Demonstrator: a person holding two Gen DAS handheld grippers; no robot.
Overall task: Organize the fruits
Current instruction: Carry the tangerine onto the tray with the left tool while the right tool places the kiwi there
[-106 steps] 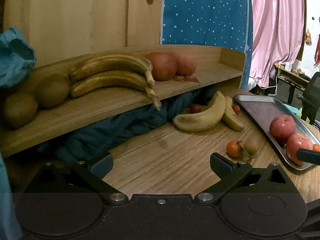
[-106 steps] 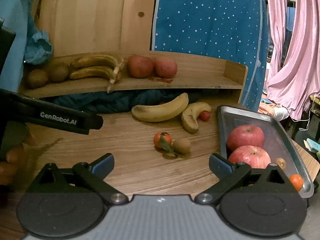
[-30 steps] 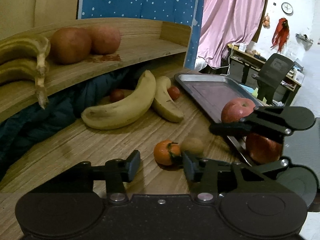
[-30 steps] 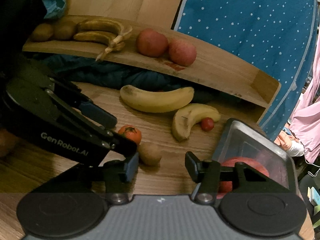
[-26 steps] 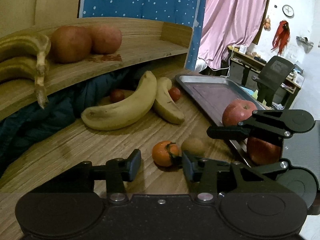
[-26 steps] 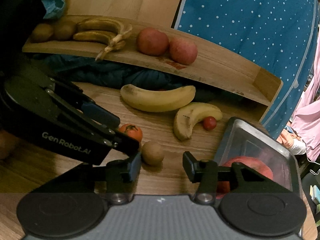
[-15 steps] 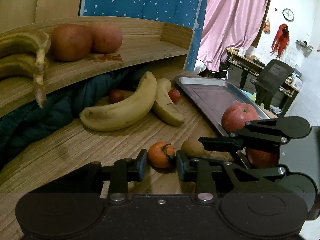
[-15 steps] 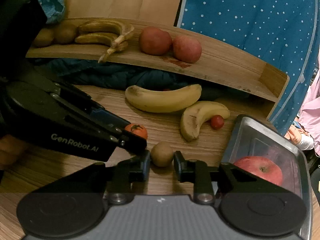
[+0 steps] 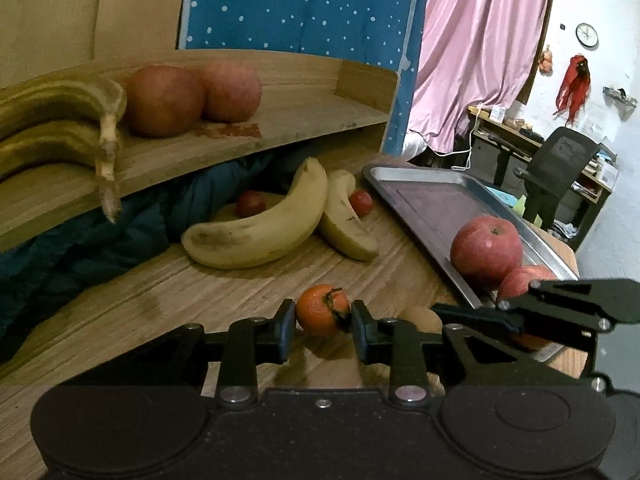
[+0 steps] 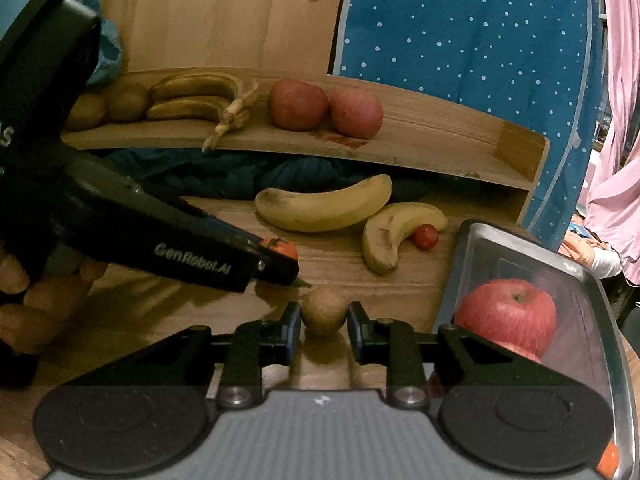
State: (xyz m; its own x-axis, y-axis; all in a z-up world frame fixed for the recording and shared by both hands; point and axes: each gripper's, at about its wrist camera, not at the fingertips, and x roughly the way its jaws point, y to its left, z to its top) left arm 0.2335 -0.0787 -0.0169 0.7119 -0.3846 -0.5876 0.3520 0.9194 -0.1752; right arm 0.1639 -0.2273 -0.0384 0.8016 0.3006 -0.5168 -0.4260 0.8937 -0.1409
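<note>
the left gripper (image 9: 323, 322) has its jaws pinched on the small orange tangerine (image 9: 322, 309), one pad touching each side of it, low over the wooden table (image 9: 168, 292). the right gripper (image 10: 323, 327) has its jaws pinched on the brown kiwi (image 10: 323, 310), also just above the table. tangerine and kiwi sit just beside each other, both near the long edge of the metal tray (image 9: 432, 204), on its shelf-ward side.

in the tray lie two red apples: the first apple (image 9: 486, 251) stands clear, the second apple (image 9: 520, 276) is partly hidden behind the right gripper's arm. beyond the tangerine, away from the tray's near corner, two yellow bananas lie on the table side by side: the long banana (image 9: 264, 228) and the shorter banana (image 9: 344, 220). a cherry tomato (image 9: 362, 201) rests between the shorter banana and the tray, and another small red fruit (image 9: 250, 203) sits behind the long banana.

the wooden shelf (image 9: 288, 120) rises behind the tray's far end. on it are two brownish bananas (image 9: 60, 120), two shelf apples (image 9: 192, 96) touching each other, and, in the right wrist view, two shelf kiwis (image 10: 108, 106) at the end farthest from the tray. dark blue cloth (image 9: 92, 236) is bunched under the shelf.
</note>
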